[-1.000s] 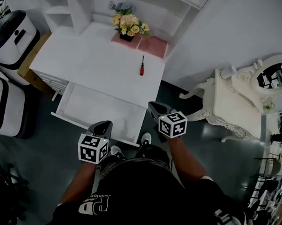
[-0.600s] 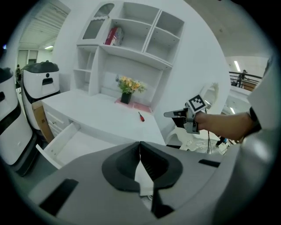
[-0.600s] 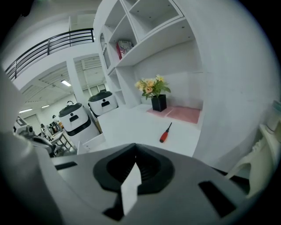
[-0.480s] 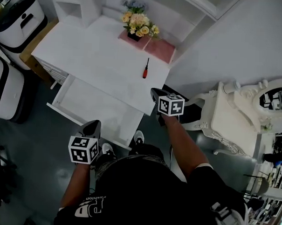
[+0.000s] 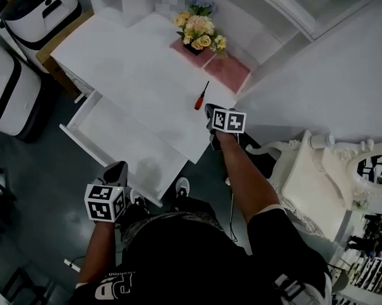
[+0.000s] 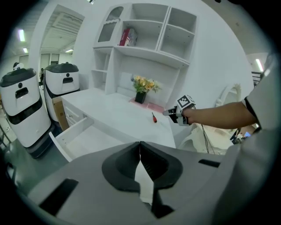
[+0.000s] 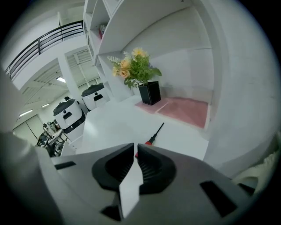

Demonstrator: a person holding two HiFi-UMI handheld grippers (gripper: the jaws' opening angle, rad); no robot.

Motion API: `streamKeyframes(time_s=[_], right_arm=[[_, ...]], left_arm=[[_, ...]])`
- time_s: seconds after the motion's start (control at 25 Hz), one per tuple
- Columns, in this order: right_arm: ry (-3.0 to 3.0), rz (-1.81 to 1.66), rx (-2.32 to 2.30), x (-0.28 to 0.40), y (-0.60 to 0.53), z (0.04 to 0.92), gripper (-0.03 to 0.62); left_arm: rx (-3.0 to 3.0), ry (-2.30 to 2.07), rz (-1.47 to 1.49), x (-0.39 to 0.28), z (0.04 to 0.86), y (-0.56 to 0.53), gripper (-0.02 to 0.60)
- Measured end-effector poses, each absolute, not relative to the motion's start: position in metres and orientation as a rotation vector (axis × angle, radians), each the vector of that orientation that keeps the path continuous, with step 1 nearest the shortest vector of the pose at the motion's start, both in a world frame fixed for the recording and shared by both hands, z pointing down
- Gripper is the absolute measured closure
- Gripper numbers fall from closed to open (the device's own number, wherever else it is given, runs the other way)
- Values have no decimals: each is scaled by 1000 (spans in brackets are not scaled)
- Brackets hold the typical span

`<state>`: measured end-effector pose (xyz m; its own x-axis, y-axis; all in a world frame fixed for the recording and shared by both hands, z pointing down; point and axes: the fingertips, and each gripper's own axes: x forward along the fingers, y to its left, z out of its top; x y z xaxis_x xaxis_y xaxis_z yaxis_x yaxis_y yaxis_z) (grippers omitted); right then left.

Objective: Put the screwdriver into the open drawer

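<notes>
Just past the right gripper [image 7: 135,147], jaws just opened a crack and empty, lies the screwdriver [image 7: 154,134]; flowers [image 7: 134,66] stand farther. Left gripper [image 6: 140,145] closed, empty; drawer [image 5: 125,139] bare white inside.

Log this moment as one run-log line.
phase: pre-grasp | right gripper: jaws just opening, empty, near red-handled black-shaft screwdriver on white desk | left gripper: shut, empty | white drawer: open

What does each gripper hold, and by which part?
Nothing. The right gripper, whose jaws have just been opening, is empty, short of the screwdriver on the desk; the left gripper is shut, empty.
</notes>
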<state>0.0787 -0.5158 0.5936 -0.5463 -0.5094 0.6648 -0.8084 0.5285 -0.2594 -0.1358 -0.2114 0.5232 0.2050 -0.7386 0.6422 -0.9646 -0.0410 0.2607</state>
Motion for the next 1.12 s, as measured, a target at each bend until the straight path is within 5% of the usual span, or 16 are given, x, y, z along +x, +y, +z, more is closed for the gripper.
streamKeyframes(time_s=[0.72,1.12], right_arm=[[-2011,1111,1048,66,-601,668,465],[-1827,1009,1023,61,-603,682,472]], left_arm=[[1653,-1676,427,-132,530,-209,566],[1627,-1674,424,-135,537,-206,566]])
